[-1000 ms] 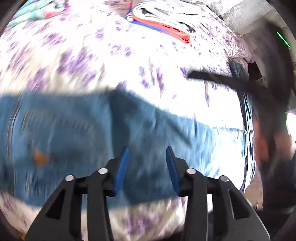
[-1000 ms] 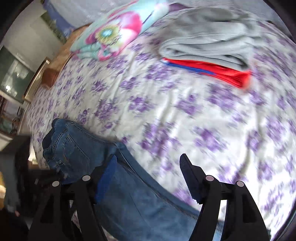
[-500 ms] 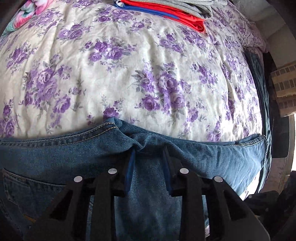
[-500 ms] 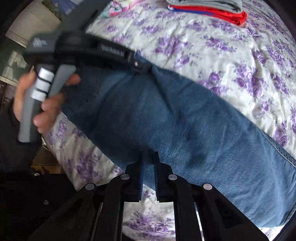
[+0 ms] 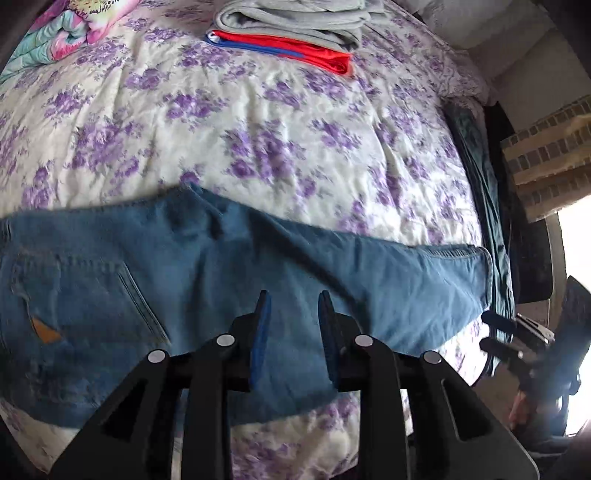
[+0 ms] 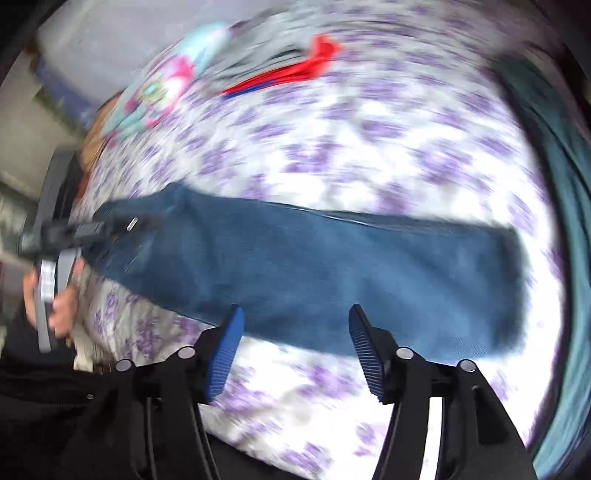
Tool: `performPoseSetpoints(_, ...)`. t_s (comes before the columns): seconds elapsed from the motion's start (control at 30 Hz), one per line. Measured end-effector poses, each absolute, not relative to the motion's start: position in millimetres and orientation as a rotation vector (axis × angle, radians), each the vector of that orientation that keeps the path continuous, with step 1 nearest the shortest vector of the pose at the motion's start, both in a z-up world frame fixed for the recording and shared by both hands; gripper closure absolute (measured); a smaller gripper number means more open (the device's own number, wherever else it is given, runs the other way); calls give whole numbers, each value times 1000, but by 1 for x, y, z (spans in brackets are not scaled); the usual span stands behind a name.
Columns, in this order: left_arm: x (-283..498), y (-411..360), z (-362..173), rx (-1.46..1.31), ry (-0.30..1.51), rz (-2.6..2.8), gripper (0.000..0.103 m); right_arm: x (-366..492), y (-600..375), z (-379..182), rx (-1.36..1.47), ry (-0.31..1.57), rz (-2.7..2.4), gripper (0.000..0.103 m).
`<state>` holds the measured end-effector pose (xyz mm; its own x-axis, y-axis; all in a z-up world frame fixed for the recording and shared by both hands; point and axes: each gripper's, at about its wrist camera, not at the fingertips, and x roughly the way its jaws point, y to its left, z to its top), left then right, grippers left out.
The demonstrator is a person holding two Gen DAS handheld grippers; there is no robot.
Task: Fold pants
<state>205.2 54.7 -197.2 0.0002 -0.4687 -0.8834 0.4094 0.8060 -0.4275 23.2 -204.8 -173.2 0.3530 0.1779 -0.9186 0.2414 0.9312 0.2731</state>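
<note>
Blue jeans (image 5: 192, 280) lie flat across the near part of a bed, folded lengthwise, waist and back pocket at the left, leg hem at the right. My left gripper (image 5: 293, 310) is open and empty, hovering above the thigh area. In the blurred right wrist view the jeans (image 6: 314, 266) run from left to right. My right gripper (image 6: 295, 332) is wide open and empty above their near edge. The left gripper (image 6: 92, 229) shows at the waist end there.
The bed has a white quilt with purple flowers (image 5: 258, 140). A folded grey garment on red and blue cloth (image 5: 291, 33) lies at the far side. A colourful flowered pillow (image 5: 74, 26) is far left. The bed edge with dark fabric (image 5: 487, 206) is at right.
Both grippers let go of the jeans and opened. They pulled back and up from the fabric. The jeans now lie flat on the bed.
</note>
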Motion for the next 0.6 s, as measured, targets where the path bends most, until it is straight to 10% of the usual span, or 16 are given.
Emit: performPoseSetpoints(0.6,147,46,-238,0,1497,-626,75,-74,-357,-283,1251,957,-211,37)
